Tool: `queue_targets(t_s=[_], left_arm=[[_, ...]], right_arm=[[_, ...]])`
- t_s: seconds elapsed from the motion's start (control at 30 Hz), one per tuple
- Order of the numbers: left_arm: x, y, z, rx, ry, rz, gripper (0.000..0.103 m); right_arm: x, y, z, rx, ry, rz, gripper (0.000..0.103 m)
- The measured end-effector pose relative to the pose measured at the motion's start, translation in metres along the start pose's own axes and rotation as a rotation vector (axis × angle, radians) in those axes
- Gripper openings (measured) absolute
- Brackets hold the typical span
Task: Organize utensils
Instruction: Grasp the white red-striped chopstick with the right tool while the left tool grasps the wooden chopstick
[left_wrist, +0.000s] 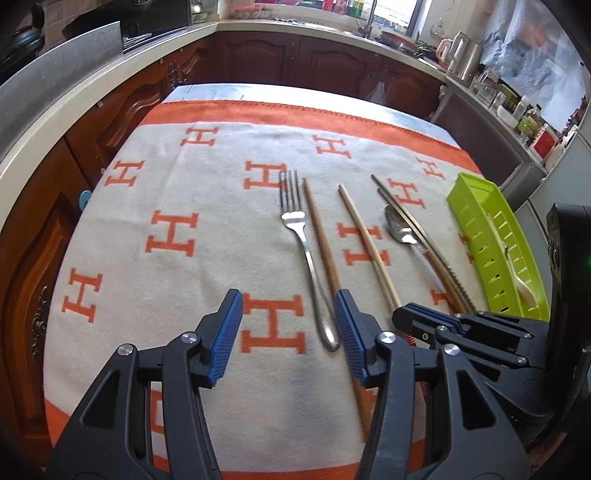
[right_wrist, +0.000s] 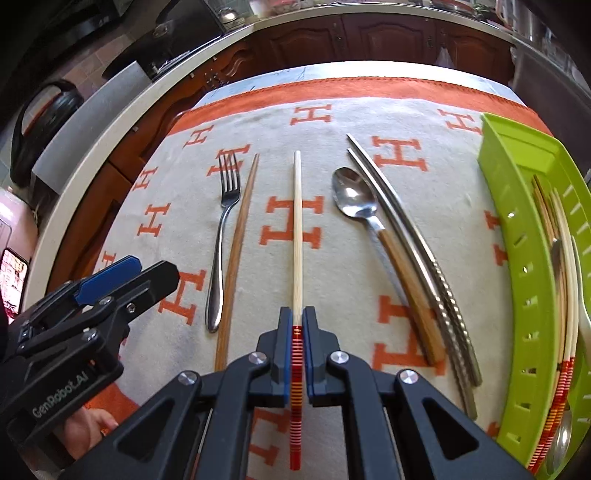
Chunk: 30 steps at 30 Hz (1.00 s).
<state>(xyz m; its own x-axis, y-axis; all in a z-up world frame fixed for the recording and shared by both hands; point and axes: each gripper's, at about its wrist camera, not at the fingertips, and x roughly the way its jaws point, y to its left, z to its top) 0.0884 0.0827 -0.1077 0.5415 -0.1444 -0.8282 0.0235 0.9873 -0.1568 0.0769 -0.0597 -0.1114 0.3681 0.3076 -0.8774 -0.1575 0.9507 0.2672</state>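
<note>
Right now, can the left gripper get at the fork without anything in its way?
Probably yes. The left gripper hangs open just above the cloth, and the fork lies close by with its handle end near the right-hand finger. Only the brown chopstick lies tight alongside, so it might get nudged.

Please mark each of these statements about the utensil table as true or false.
1. The right gripper is shut on the pale chopstick. True.
2. The left gripper grips the fork. False: its jaws are open and hold nothing.
3. The green tray is empty. False: it already holds chopsticks and a spoon.
4. The wood-handled spoon lies beside the metal chopsticks. True.
</note>
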Motion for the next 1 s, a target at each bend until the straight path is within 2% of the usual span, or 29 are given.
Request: queue_targets(t_s=[0.17,0.3,0.43,0.67,0.77,0.9,1.0], left_arm=[[0.011,-0.019,-0.001,0.027,0.01,-0.017,0.049],[0.023,-0.034,-0.006,0.056,0.017,-0.003,0.047],[0.036,-0.039,-0.009,0.056,0.048,-0.007,0.029],[0.041,-0.038,-0.007,0.012,0.057,-0.037,0.022],[0.036,-0.04,-0.006,0.011,0.035,-0.034,0.022],[0.044,-0.044,-0.005,0.016,0.072,-0.022,0.022],[0.046,-0.049,-0.006,0.029,0.069,0.002,0.022]], right_arm=[[-0.01,-0.012,-0.006,0.03,-0.015,0.031,0.005],[-0.015,-0.021,-0.012,0.048,-0.018,0.055,0.005],[-0.018,-0.027,-0.015,0.058,-0.022,0.071,0.005],[-0.018,-0.038,-0.019,0.081,-0.021,0.098,0.005],[-0.02,-0.041,-0.02,0.085,-0.025,0.106,0.005],[-0.022,-0.044,-0.02,0.093,-0.031,0.114,0.005],[-0.024,-0.046,-0.021,0.091,-0.037,0.116,0.005]])
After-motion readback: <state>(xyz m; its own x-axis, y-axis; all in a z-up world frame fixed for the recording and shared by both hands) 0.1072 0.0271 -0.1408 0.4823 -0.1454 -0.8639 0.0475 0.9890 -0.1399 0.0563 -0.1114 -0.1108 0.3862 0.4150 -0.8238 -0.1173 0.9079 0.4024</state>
